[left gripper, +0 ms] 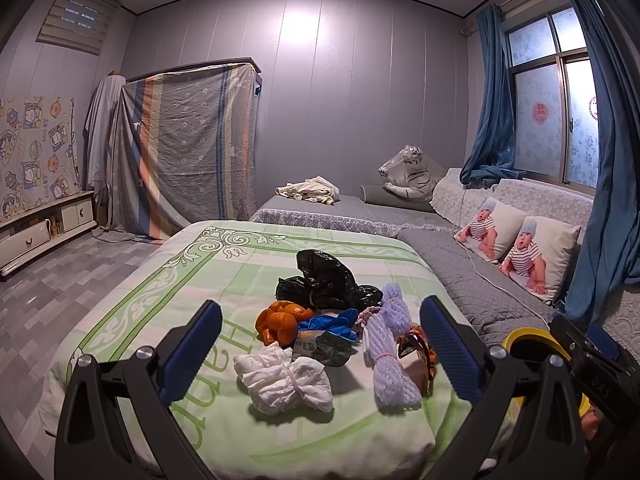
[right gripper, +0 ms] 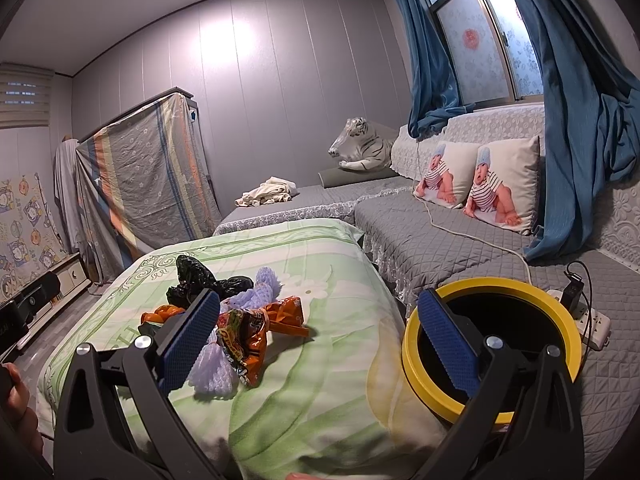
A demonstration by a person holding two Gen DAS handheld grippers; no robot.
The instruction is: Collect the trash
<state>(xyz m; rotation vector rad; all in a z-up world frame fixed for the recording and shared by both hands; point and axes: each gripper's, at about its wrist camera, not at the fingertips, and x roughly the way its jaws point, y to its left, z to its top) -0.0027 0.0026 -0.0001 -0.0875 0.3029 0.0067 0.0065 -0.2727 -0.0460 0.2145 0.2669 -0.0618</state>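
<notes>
A glossy black plastic bag (left gripper: pixel 328 280) lies on matt cotton-looking quilt (left gripper: pixel 160 300); the netting (left gripper: pixel 390 356) seems foam.

Yellow-rimmed bin (right gripper: pixel 568 320), green floral quilt (left gripper: pixel 140 312), orange wrapper (right gripper: pixel 256 336).

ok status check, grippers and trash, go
Left gripper open, empty, over the trash pile. Right gripper open, empty, between pile and yellow bin. Nothing collected yet. Nothing in the way.

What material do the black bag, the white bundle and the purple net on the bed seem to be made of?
Black bag: thin plastic film, glossy, with sharp shiny crinkles.
White bundle: probably soft paper or tissue, matte and finely wrinkled, tied at the middle with a thin band.
Purple net: likely foam mesh, matte, with a regular puffy open weave.
</notes>
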